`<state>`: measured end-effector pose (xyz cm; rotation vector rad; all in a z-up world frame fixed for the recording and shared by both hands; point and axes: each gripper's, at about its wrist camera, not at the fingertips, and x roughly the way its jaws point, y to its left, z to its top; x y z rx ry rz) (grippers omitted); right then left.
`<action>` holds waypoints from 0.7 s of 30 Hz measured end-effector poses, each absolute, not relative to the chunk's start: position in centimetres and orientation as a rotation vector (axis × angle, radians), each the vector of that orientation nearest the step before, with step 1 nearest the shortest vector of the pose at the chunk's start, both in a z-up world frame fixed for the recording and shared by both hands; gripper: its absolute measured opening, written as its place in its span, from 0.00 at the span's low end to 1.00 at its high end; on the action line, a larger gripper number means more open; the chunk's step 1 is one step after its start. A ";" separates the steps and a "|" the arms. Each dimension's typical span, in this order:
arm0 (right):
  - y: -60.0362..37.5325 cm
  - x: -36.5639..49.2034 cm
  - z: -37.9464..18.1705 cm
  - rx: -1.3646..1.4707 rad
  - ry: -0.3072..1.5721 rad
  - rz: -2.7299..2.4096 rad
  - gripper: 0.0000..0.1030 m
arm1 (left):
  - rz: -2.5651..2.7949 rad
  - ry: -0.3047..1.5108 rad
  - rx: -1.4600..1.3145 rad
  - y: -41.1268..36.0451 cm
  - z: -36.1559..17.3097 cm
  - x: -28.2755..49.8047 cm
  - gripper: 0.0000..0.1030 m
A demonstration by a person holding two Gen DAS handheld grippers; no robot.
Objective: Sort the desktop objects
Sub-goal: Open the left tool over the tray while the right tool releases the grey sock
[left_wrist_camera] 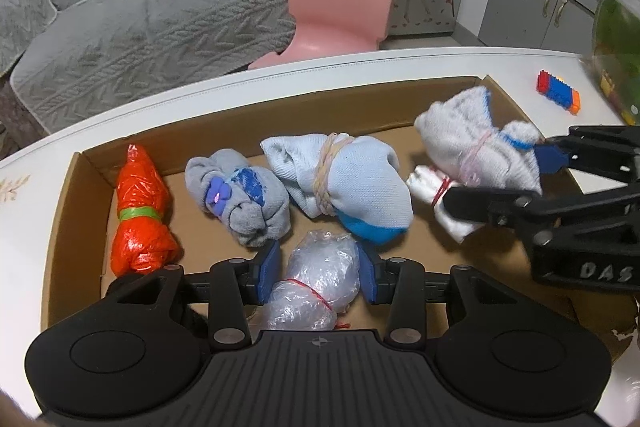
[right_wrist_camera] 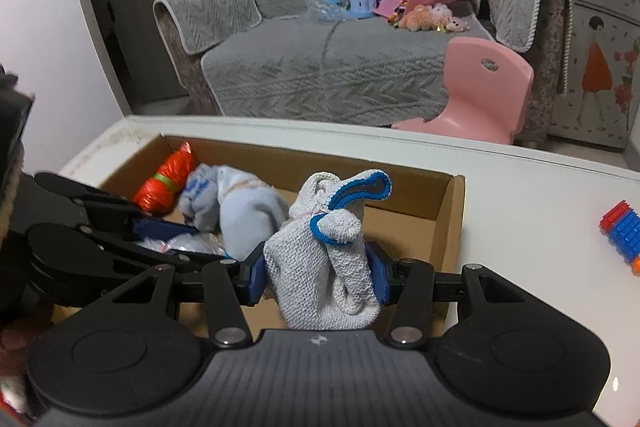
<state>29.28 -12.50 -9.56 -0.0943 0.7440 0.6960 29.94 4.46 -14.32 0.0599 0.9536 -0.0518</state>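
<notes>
Item: grey knitted sock bundle with blue cuff (right_wrist_camera: 320, 259), lower centre of the right wrist view, above the brown cardboard box (right_wrist_camera: 448, 203) on the white desk (right_wrist_camera: 520, 211). Right hand-held gripper (right_wrist_camera: 318, 277) pinches its middle. Soft, light, compressible; likely best gripped mid-body. Left hand-held gripper (left_wrist_camera: 320, 267) straddles a clear crinkled plastic bundle (left_wrist_camera: 316, 287); contact unclear.

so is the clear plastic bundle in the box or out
In the box: the clear plastic bundle sits inside the cardboard box, between the left gripper pads.
</notes>
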 end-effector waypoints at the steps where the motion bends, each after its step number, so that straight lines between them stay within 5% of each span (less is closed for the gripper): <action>1: -12.4 29.3 -9.7 -0.100 0.752 0.697 0.45 | -0.050 0.954 0.064 4.4 -14.3 30.1 0.50; 6: -12.3 29.4 -9.7 -0.113 0.769 0.676 0.51 | -0.033 0.941 0.108 4.1 -14.4 29.5 0.64; 17: -13.1 28.1 -7.9 -0.108 0.704 0.664 0.53 | -0.043 0.911 0.077 5.1 -12.8 28.0 0.73; 21: -13.9 26.6 -6.9 -0.087 0.678 0.686 0.54 | -0.051 0.868 0.077 5.4 -11.4 25.6 0.87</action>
